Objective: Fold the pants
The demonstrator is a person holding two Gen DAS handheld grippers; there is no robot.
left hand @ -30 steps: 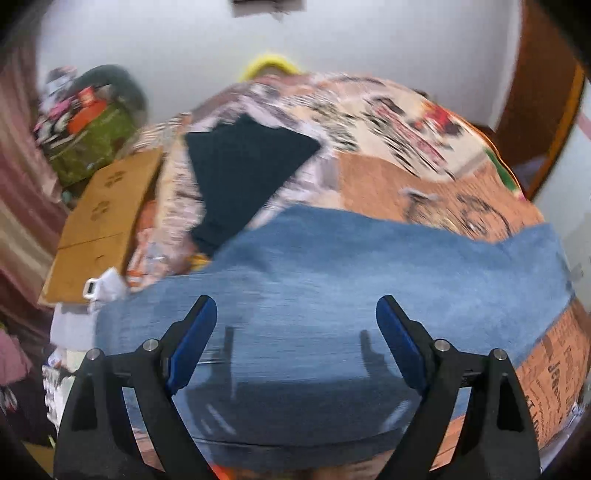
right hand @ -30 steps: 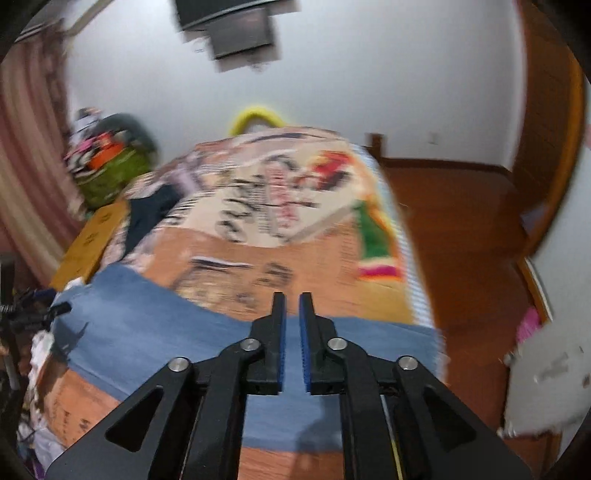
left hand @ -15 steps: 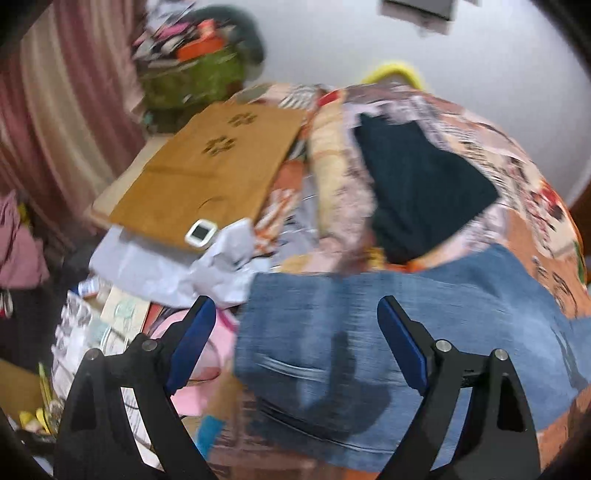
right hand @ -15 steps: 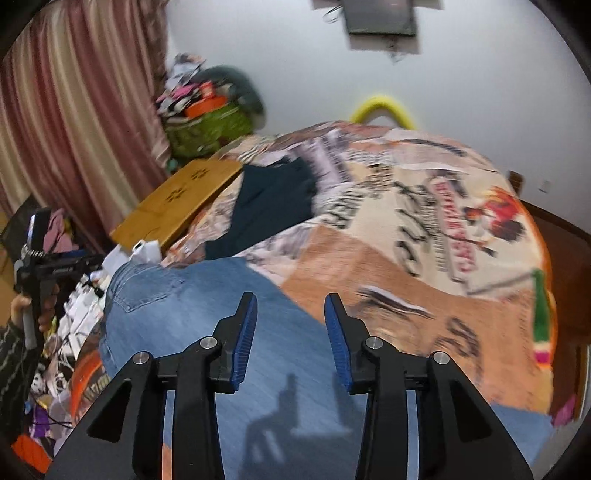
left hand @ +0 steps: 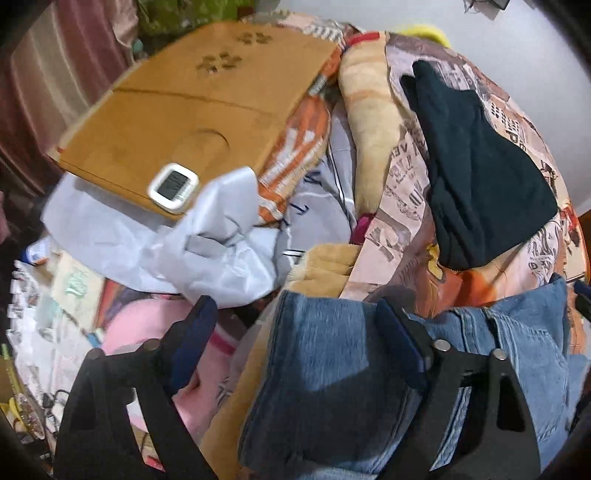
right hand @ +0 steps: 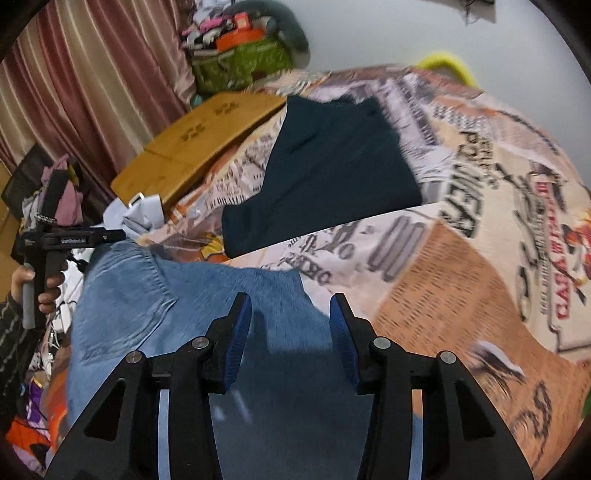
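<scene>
- Place was a home bedroom, lived-in & cluttered.
- Bed w/ printed newspaper-style blanket (right hand: 461, 229) took up most of the right wrist view.
- Pink-striped curtain (right hand: 92, 74) hung along the left side; plain white wall (right hand: 369, 33) behind the bed.
- Wooden board (left hand: 192, 99) w/ paw-print cutouts lay beside the bed, small digital clock (left hand: 173, 187) on it.
- Green bag (right hand: 240, 62) stuffed w/ misc items sat in the corner.
- Dark garment (right hand: 325, 170) lay on the blanket.

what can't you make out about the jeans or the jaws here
- Jeans: lower part hidden in both wrist views, behind gripper frames and bottom edge.
- Left gripper: whether its open jaws touch the denim; angle hides it.
- Right gripper: same doubt.
- Small white clock: display too small to read.
</scene>
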